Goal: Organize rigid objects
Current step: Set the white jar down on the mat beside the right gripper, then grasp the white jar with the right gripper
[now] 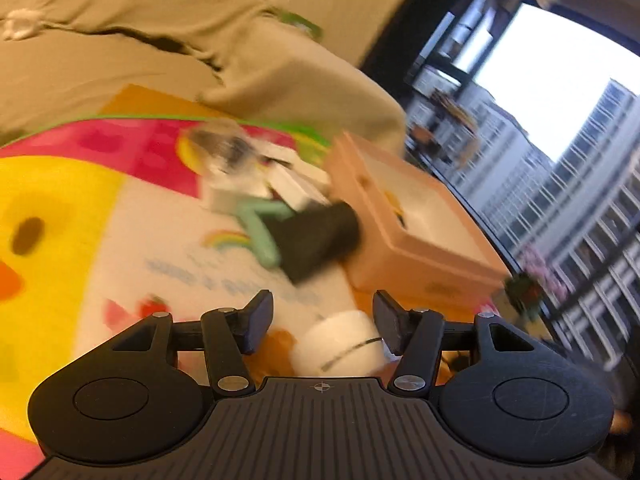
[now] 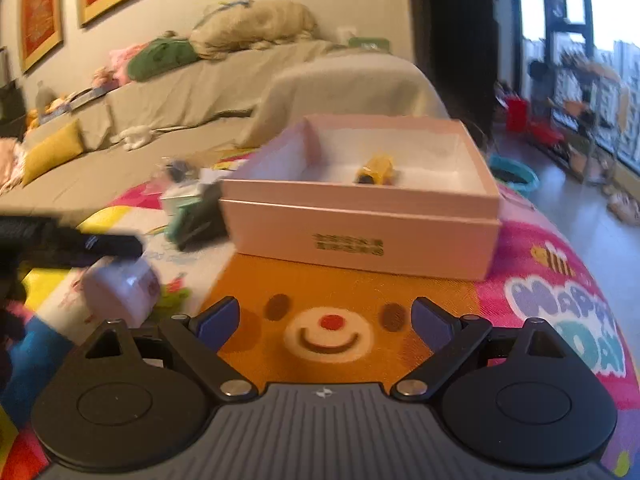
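A small white round jar (image 1: 340, 346) lies on the colourful play mat (image 1: 60, 208), low between the fingers of my left gripper (image 1: 322, 298). It sits close to the right finger, with a gap to the left one, so the jaws stand open around it. In the right wrist view the same jar (image 2: 120, 290) shows under the left gripper's black finger (image 2: 100, 244). An open pink box (image 2: 360, 236) holds a yellow toy (image 2: 376, 170). My right gripper (image 2: 326, 304) hovers wide open over the mat's bear face (image 2: 328, 334) in front of the box, with nothing between its fingers.
A blurred pile lies left of the pink box (image 1: 420, 248): a black object (image 1: 320, 240), a mint green piece (image 1: 256, 232) and small white boxes (image 1: 240, 196). A covered sofa (image 2: 180, 92) runs behind the mat. Windows (image 2: 580, 20) and clutter stand at the right.
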Demonstrator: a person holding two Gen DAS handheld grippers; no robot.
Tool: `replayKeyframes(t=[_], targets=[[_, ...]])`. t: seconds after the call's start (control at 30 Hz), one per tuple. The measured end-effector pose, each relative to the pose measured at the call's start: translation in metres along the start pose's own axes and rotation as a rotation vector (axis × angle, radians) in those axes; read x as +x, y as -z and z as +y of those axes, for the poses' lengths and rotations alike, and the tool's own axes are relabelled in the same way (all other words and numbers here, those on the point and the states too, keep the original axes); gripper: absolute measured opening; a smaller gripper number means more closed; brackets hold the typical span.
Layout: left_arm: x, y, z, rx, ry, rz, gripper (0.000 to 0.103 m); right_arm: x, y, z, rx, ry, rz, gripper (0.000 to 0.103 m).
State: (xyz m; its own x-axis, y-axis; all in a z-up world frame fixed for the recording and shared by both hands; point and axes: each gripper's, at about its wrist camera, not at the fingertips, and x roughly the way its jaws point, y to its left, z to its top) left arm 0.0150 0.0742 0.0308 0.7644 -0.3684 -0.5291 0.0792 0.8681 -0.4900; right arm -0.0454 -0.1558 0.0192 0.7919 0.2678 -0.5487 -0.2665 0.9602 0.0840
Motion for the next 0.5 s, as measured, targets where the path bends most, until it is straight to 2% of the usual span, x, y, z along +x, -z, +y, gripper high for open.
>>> replayKeyframes(t=[0.13, 0.3, 0.4, 0.5], targets=[[-0.001, -0.007, 0.015, -0.028, -0.09, -0.032, 0.057, -0.004, -0.001, 0.035, -0.103, -0.149, 0.023, 0.093], [-0.01, -0.006, 0.033, -0.068, -0.098, -0.039, 0.057, 0.007, -0.01, 0.081, -0.204, -0.28, 0.036, 0.093], [-0.015, -0.005, 0.044, -0.096, -0.107, -0.054, 0.057, 0.016, -0.01, 0.107, -0.27, -0.325, 0.042, 0.089], [-0.021, -0.003, 0.052, -0.119, -0.111, -0.067, 0.057, 0.022, -0.006, 0.121, -0.33, -0.294, 0.047, 0.075]])
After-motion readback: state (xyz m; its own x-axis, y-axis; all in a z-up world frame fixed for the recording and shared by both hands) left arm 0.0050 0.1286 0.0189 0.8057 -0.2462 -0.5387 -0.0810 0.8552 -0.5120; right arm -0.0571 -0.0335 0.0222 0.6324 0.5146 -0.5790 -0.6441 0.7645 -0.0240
